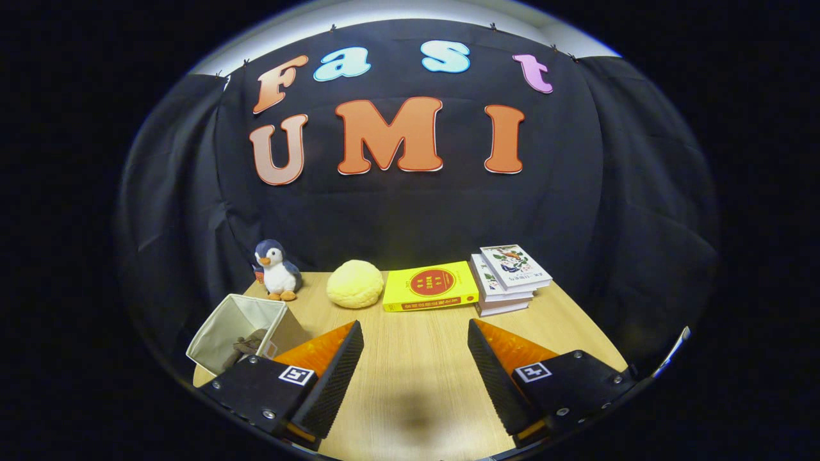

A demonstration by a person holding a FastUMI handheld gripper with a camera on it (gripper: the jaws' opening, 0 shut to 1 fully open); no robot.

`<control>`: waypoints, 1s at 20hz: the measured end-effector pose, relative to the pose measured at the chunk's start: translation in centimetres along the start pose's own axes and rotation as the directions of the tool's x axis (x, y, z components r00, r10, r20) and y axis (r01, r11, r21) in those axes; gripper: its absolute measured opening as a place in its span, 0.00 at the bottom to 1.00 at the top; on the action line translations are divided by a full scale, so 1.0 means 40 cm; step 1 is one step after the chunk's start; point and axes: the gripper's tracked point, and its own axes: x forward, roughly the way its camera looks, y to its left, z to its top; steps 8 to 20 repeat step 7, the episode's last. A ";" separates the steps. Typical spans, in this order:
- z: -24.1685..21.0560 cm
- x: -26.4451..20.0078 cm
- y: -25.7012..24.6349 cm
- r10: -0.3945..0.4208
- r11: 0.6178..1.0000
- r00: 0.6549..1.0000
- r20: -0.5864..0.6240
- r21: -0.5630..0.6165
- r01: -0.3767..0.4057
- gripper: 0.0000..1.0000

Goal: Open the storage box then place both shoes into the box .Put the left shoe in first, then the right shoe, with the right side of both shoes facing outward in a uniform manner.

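We see the storage box (240,330) just off the left finger, its lid already off and something dark, perhaps a shoe, lying inside. Our gripper (415,336) hangs with fingers spread wide, nothing between them but bare table (416,365). We judge any next reach goes leftward.

Gripper view, forward over table (416,358) (low, near)

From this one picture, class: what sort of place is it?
Probably a staged demo booth: a black cloth wall behind a wooden table of props, a toy penguin and stacked books. The claw is open.
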 end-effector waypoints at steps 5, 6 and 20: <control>-0.012 -0.019 -0.019 0.016 1.000 1.000 0.012 0.026 -0.016 0.98; -0.009 -0.023 -0.025 0.012 0.999 1.000 0.020 0.034 -0.013 0.98; -0.011 -0.027 -0.027 0.011 0.999 1.000 0.018 0.040 -0.012 0.98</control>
